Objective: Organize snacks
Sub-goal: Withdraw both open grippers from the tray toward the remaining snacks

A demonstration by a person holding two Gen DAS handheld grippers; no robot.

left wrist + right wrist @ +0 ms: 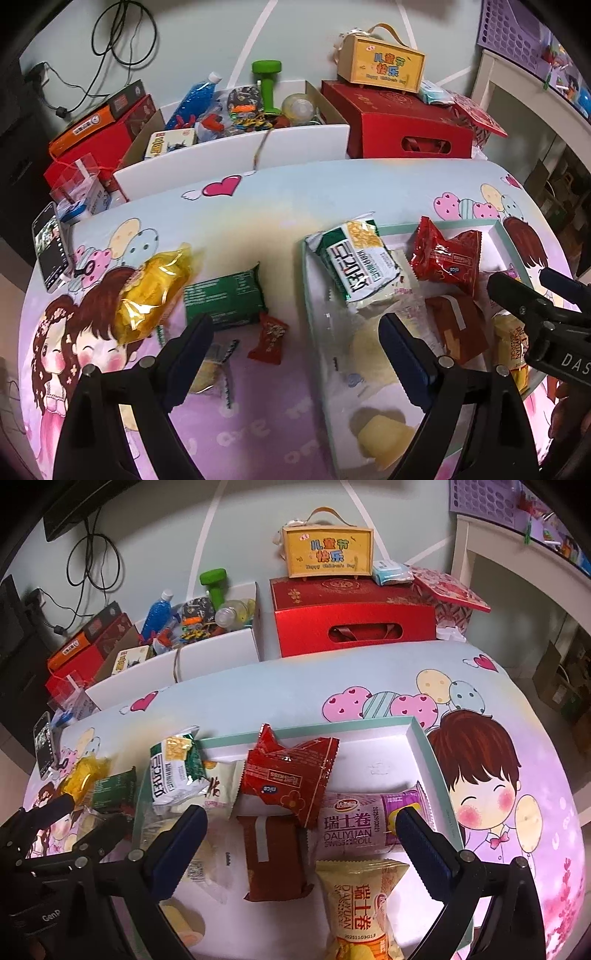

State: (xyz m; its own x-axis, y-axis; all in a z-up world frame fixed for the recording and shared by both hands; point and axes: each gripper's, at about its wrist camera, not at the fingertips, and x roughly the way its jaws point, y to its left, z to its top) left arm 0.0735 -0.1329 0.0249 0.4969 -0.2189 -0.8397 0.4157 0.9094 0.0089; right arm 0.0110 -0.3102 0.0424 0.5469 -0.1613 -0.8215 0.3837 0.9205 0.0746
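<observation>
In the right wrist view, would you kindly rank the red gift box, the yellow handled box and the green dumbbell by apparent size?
1. red gift box
2. yellow handled box, standing on top of it
3. green dumbbell

All three sit behind the table, so the order seems fair.

A home, likely a child's room: a cartoon-printed tabletop point(480, 686), a toy-filled white box point(236, 147) and red gift boxes point(354, 620) beyond its far edge.
</observation>
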